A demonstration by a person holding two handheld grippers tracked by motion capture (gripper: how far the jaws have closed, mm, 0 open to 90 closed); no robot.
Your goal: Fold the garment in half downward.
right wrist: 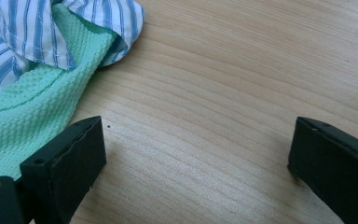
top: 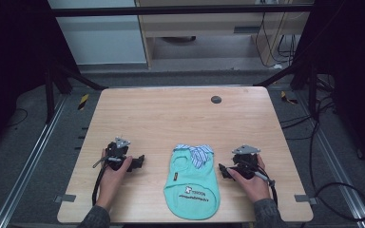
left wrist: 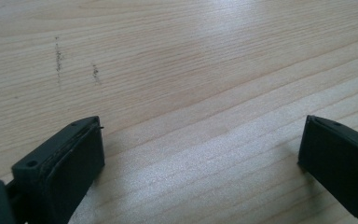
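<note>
Left gripper (top: 138,162) resting on table (top: 180,114), jaws gaping wide w/ nothing between, right gripper (top: 224,170) likewise spread, lying just beside mint shirt (top: 192,187) w/ striped collar (top: 197,153), shirt's print too small to read.

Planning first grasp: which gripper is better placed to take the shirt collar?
Right. The right gripper sits beside the green shirt, open, striped collar just ahead. The left gripper faces bare table.

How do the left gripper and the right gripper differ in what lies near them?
The right gripper sits close beside the mint green shirt, while the left gripper stands farther from it. In the right gripper view, shirt fabric lies beside one of the fingers; in the left gripper view there is bare table. Both are open and hold nothing.
</note>
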